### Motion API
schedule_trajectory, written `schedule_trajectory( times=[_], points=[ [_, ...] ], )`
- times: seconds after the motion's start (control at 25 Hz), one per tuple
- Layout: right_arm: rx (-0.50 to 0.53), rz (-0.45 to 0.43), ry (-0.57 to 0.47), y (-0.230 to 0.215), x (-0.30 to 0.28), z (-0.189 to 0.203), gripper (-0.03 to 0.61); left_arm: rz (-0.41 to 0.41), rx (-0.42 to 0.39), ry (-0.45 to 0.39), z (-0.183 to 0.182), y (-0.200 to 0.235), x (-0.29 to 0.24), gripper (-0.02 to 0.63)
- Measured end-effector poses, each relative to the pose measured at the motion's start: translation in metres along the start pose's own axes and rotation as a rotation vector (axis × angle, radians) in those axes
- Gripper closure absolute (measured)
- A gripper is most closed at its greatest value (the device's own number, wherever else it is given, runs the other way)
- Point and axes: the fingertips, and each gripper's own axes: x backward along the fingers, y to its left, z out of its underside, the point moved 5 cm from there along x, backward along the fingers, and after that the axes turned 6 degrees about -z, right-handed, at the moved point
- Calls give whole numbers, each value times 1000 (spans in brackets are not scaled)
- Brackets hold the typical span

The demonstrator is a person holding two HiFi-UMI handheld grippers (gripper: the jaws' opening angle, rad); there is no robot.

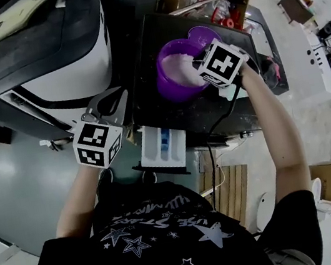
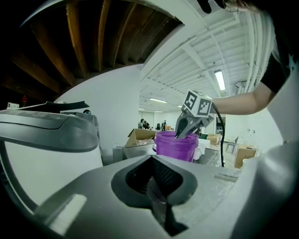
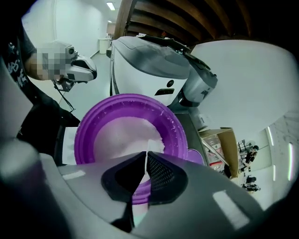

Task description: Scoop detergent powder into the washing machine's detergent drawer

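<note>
Scooping at the purple tub with the right gripper

A white and black washing machine (image 1: 45, 61) was seen to the left of a dark worktop (image 1: 149, 109), on which a purple tub (image 1: 166, 84) of white detergent powder (image 1: 176, 66) was stood. The detergent drawer (image 1: 163, 145) was found pulled open at the worktop's near edge, below the tub and well apart from the powder. The right gripper (image 3: 145, 161) was reached over the tub's rim, and its jaws were pressed onto a thin white scoop (image 3: 150, 145), whose far end was laid against the powder inside the tub. The left gripper (image 2: 154, 182) was held in the air between the washing machine and the drawer, just left of the drawer, its jaws pressed together with nothing caught between them.
</note>
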Motion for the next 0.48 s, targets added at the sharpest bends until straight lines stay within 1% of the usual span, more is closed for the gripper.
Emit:
schedule_trajectory(
  times=[0.24,0.48],
  points=[
    [-60,-73,1,8,-3,-1,543,9,-9,-8,0,0,7,614],
    [-178,-154,-30,13,-1,1,543,16,-6,-8,2,1,15,614]
  ],
)
